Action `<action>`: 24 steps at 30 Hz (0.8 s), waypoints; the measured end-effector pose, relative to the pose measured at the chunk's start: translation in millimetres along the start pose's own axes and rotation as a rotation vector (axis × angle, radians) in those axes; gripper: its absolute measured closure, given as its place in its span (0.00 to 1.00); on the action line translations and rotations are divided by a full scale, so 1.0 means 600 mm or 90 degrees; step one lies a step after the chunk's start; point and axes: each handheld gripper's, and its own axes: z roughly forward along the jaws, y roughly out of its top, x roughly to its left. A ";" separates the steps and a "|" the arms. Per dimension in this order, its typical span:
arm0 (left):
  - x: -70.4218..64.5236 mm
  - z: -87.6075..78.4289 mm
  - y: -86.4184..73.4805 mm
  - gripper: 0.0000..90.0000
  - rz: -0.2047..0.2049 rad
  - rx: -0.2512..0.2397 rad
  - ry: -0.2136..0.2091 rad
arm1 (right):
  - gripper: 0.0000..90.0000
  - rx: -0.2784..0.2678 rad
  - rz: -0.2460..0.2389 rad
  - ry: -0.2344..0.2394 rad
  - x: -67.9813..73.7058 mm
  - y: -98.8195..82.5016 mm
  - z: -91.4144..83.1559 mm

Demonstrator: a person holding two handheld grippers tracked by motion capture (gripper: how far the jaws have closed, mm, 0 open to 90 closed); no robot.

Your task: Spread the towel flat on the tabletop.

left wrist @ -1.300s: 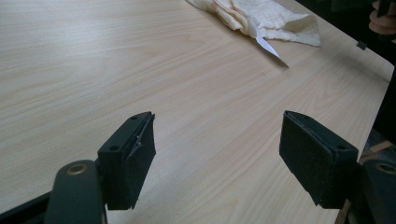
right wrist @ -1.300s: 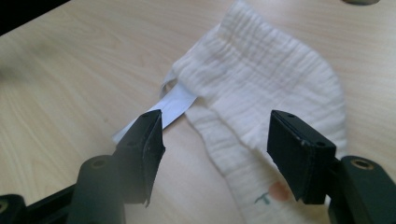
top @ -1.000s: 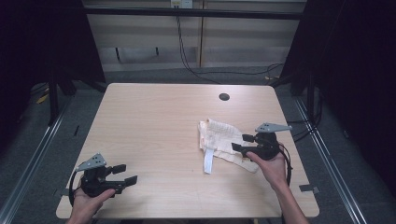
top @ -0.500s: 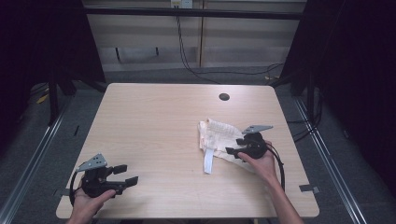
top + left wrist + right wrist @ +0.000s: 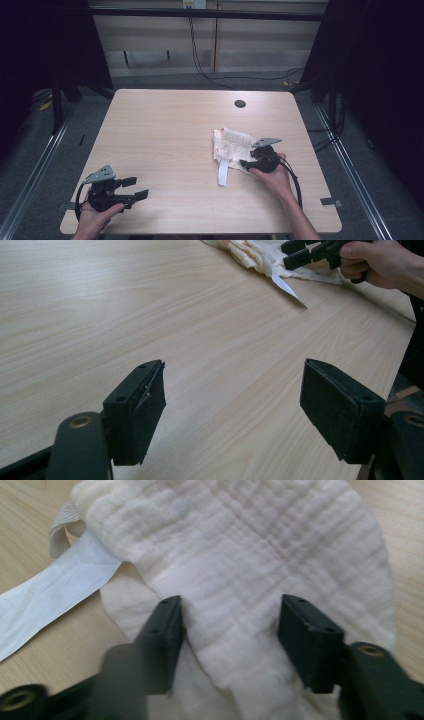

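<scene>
The right gripper [image 5: 246, 163] is pressing down on a crumpled white muslin cloth [image 5: 232, 142] lying right of centre on the wooden table [image 5: 165, 135], its jaws closing around a fold but not yet pinching it. The left gripper [image 5: 139, 187] is resting near the table's front left corner, jaws wide apart and holding nothing.

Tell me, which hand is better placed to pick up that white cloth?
The right. The right gripper is already down on the cloth, its jaws just closing with a fold between them. The left gripper waits open at the table's near left corner, far from the cloth.
</scene>
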 end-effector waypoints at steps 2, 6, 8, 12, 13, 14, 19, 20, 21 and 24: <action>0.000 -0.001 0.000 0.29 0.003 0.001 0.001 | 0.62 -0.006 0.006 0.001 -0.003 -0.001 -0.002; 0.002 -0.001 0.001 0.29 -0.002 0.000 0.003 | 0.83 -0.008 0.010 -0.002 -0.004 -0.002 -0.005; 0.002 -0.001 0.001 0.29 -0.003 -0.002 0.002 | 0.85 -0.004 0.013 -0.001 -0.002 -0.001 -0.005; 0.002 -0.003 0.000 0.28 -0.001 -0.006 -0.001 | 0.91 -0.014 0.029 0.003 0.000 -0.004 -0.005; 0.002 -0.004 0.000 0.28 -0.001 -0.007 -0.001 | 0.92 -0.015 0.040 0.005 -0.001 -0.005 -0.005; 0.002 -0.004 0.000 0.28 -0.001 -0.007 -0.002 | 0.92 -0.021 0.047 0.007 -0.002 -0.007 -0.006; 0.004 -0.003 0.001 0.28 -0.005 -0.006 0.001 | 0.92 -0.026 0.052 0.021 -0.004 -0.009 -0.006; 0.004 -0.003 0.001 0.28 -0.003 -0.005 0.000 | 0.93 -0.031 0.058 0.031 -0.006 -0.010 -0.005; 0.004 -0.003 0.000 0.28 -0.003 -0.004 0.001 | 0.93 -0.030 0.070 0.046 -0.006 -0.010 -0.006; 0.004 -0.002 0.000 0.28 -0.002 -0.002 0.000 | 0.93 -0.029 0.072 0.063 -0.001 -0.009 -0.004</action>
